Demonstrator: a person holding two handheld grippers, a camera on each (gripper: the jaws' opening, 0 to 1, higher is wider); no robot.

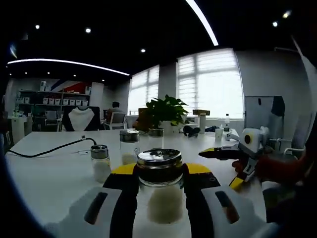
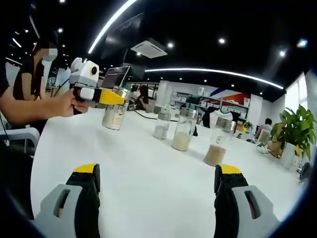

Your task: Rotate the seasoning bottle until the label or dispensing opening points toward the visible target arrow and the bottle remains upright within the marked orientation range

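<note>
Spanning both views, white table (image 2: pixel 148 168) carries a row of jars. Left gripper (image 1: pixel 159 198) clamps the seasoning bottle (image 1: pixel 159 183) upright on the tabletop, probably to turn it; no target arrow discernible. Right gripper (image 2: pixel 156 198) hangs wide, holding nothing. Bottle: clear glass, pale granules inside, chrome lid (image 1: pixel 159 157).

bright window (image 1: pixel 210 82) backlight | ceiling strip lights (image 2: pixel 111 22) | glare on white table (image 2: pixel 148 168) | fisheye-curved edges
</note>
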